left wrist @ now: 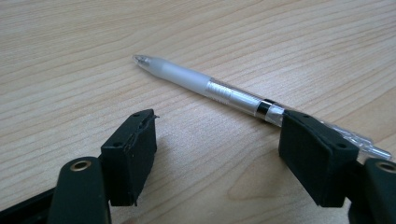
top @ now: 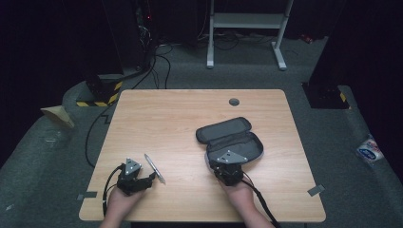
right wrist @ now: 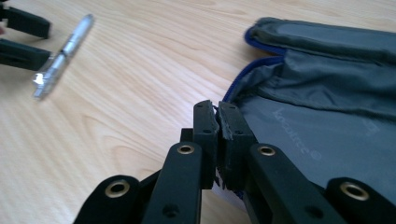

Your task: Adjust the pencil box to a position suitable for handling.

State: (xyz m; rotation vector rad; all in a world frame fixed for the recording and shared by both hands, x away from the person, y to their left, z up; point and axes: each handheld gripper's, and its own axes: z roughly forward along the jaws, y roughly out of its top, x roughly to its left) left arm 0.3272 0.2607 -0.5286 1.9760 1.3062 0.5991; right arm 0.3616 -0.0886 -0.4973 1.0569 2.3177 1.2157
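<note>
A clear pen (left wrist: pixel 205 86) with a frosted grip lies on the wooden table (top: pixel 166 118), near the front left (top: pixel 154 167). My left gripper (left wrist: pixel 219 126) stands open just short of it, and its right jaw covers the pen's rear end. In the high view this gripper (top: pixel 149 179) points right at the pen. A grey pencil case (top: pixel 230 137) with blue zipper trim lies open at centre right. My right gripper (right wrist: pixel 218 109) is shut, its tips at the case's near rim (right wrist: pixel 317 130). Whether fabric is pinched between the pads I cannot tell.
A round grey cable port (top: pixel 234 101) sits near the table's far edge. From the right gripper view the pen (right wrist: pixel 63 53) and the left gripper (right wrist: pixel 23 37) lie far off to the left. Bare wood separates the pen from the case.
</note>
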